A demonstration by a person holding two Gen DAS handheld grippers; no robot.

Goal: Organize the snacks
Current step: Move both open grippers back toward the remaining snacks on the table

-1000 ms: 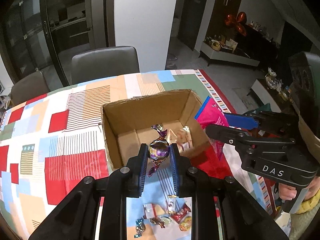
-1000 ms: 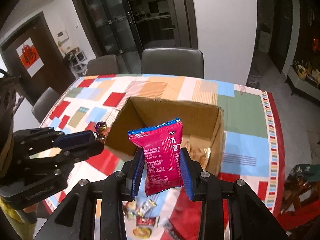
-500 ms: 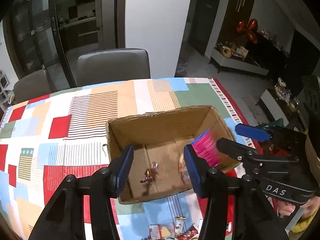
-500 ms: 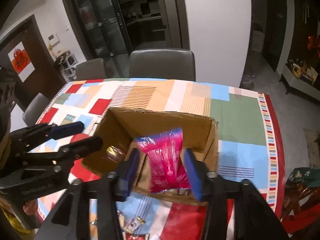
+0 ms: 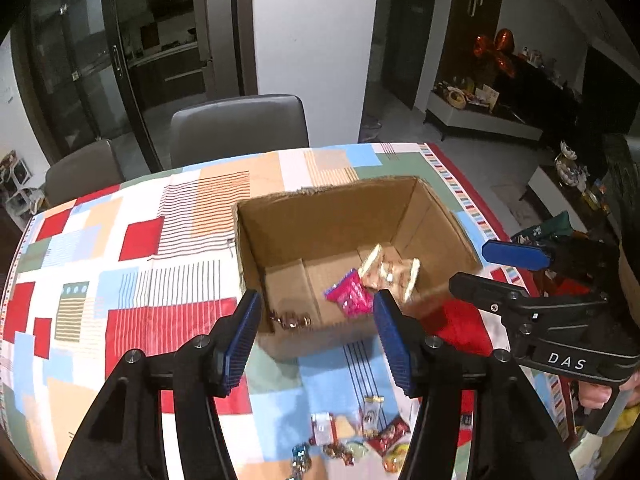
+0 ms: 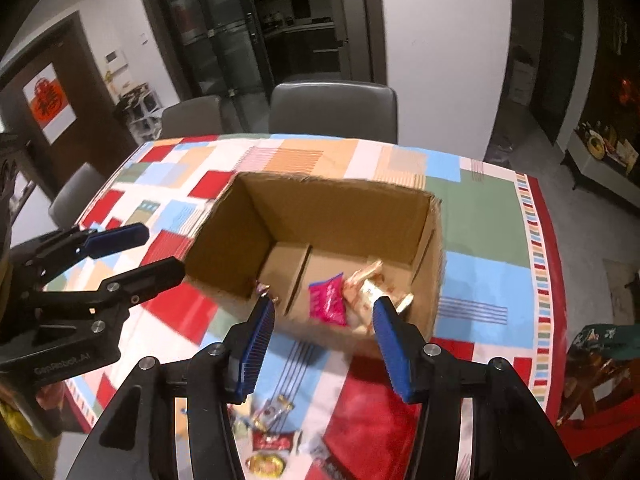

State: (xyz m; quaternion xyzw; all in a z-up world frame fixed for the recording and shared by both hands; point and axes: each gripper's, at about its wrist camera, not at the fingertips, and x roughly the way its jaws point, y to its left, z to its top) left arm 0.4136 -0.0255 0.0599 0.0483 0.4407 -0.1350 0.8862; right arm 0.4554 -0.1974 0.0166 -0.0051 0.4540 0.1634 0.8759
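Closest to both cameras, loose wrapped snacks (image 5: 360,436) lie scattered on the patchwork tablecloth (image 5: 132,248), some under the black gripper frames and partly hidden by them.

The left gripper (image 5: 316,336) hangs just above the near wall of the cardboard box (image 5: 332,216). Its jaws have just been opening further and now stand apart with nothing between the blue pads. The right gripper (image 6: 322,338) hangs at the same near wall, also parted and empty; its jaws opened within the last second too. In the left wrist view it comes in from the right edge, a hand (image 5: 600,394) on its handle, close beside the box's right wall.

Inside the box, a pink packet (image 6: 329,300) lies on the floor, leaning against pale beige packets (image 6: 370,288) piled toward the right wall. A small foil candy (image 5: 290,320) sits at the near-left corner, blurred, tight against the near wall. The near wall and the gripper tips cover part of the box floor.

Beyond the box the cloth is bare up to the far table edge, where grey chairs (image 6: 334,110) are pushed in. Behind them stand a white wall (image 5: 316,48) and dark glass doors (image 6: 240,28). Far right is a low cabinet (image 5: 480,116) carrying small items, with orange balloons (image 5: 496,48) above it.
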